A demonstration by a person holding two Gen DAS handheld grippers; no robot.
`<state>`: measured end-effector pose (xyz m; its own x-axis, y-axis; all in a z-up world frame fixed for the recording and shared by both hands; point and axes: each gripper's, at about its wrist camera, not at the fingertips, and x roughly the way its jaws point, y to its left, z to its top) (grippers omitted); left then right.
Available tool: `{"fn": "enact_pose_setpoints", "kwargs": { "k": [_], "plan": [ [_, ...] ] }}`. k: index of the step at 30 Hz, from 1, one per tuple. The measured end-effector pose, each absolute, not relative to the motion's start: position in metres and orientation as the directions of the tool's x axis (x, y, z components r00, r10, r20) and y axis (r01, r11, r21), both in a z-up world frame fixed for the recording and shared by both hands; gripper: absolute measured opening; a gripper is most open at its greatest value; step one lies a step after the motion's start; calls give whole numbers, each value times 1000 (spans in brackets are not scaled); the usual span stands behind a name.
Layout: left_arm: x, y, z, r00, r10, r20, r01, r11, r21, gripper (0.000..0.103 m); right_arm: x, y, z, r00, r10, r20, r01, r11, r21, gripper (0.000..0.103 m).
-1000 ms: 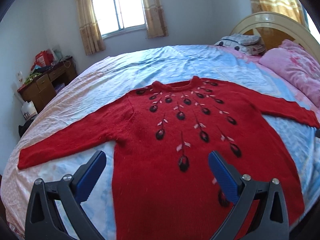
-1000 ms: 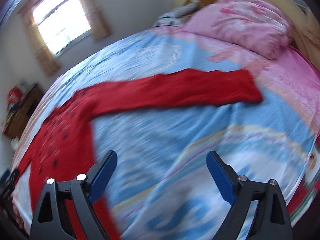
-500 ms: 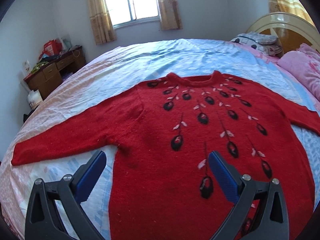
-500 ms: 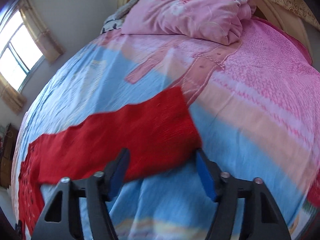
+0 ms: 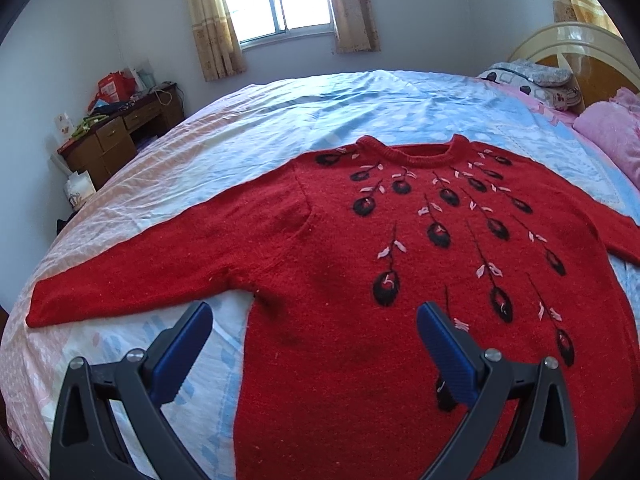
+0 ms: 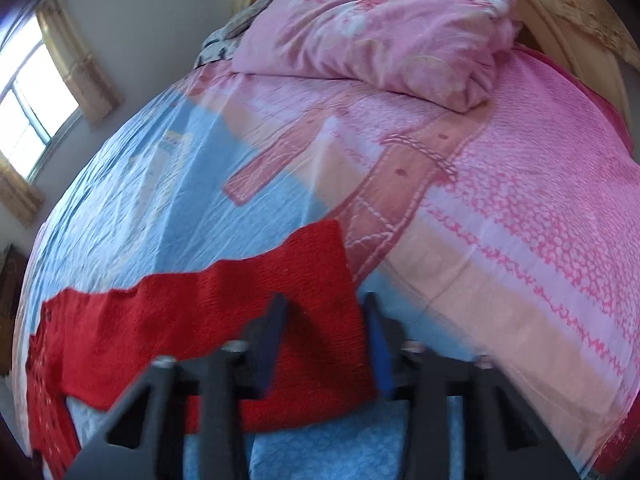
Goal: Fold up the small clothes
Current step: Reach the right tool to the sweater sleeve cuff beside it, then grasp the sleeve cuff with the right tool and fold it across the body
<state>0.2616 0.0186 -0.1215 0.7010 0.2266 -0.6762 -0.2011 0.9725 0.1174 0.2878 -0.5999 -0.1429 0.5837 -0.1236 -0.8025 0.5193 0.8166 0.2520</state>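
Note:
A red knit sweater (image 5: pixel 360 240) with black and pink flower embroidery lies flat, front up, on the bed, both sleeves spread out. My left gripper (image 5: pixel 314 312) hovers open over the sweater's lower left side, just below the armpit, with its left finger above the sheet. In the right wrist view the sweater's other sleeve (image 6: pixel 200 312) runs across the sheet. My right gripper (image 6: pixel 326 300) is at its cuff end, jaws closing, and the red fabric fills the gap between the two pads.
The bed sheet (image 5: pixel 320 112) is blue and pink with light creases. A pink quilt (image 6: pixel 380 28) and a patterned pillow (image 5: pixel 532 80) sit by the cream headboard (image 5: pixel 572 48). A cluttered wooden desk (image 5: pixel 116 136) stands beyond the bed's left side, under the window.
My right gripper swept along the sleeve to its cuff and narrowed its jaws around it. My left gripper moved a little closer over the sweater and stayed open.

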Motion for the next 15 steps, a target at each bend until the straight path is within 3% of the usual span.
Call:
{"fn": "enact_pose_setpoints", "kwargs": {
  "k": [3, 15],
  "plan": [
    [261, 22, -120, 701, 219, -679, -203, 974, 105, 103, 289, -596, -140, 580, -103, -808, 507, 822, 259, 9],
    [254, 50, -109, 717, 229, -658, -251, 966, 63, 103, 300, -529, -66, 697, -66, -714, 373, 884, 283, 7]
  ]
}}
